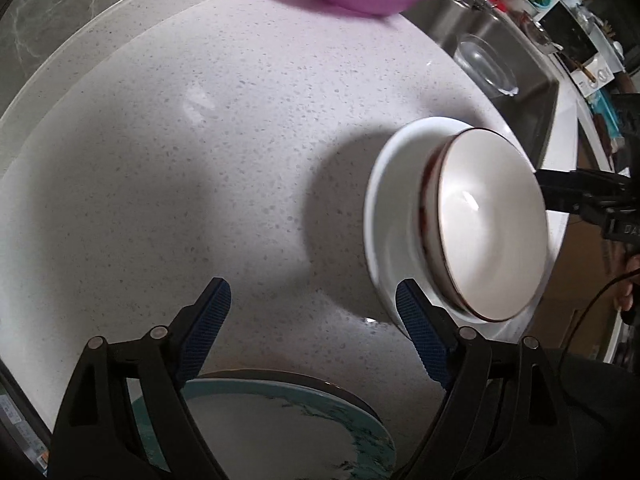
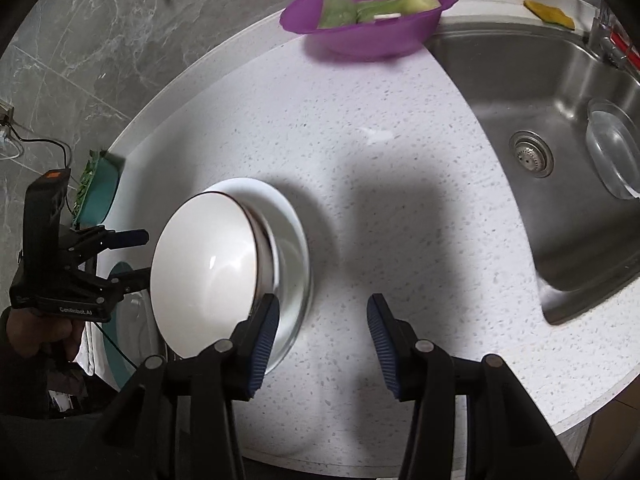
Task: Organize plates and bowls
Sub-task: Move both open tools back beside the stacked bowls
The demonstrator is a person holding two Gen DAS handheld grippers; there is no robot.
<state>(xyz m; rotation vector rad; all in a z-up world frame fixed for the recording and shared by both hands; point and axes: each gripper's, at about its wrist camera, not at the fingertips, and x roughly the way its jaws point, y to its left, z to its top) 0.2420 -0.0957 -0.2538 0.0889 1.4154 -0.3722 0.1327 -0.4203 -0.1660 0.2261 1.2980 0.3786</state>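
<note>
Left claw (image 1: 314, 332) aimed steeply down, spread wide, empty, right claw (image 2: 322, 346) tilted downward, apart, beside bowl (image 2: 208, 272)

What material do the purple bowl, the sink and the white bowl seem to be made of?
Purple bowl: probably plastic, translucent with a thin rim.
Sink: stainless steel, with a brushed grey sheen.
White bowl: likely glazed ceramic, glossy with sharp highlights and a dark rim line.
</note>
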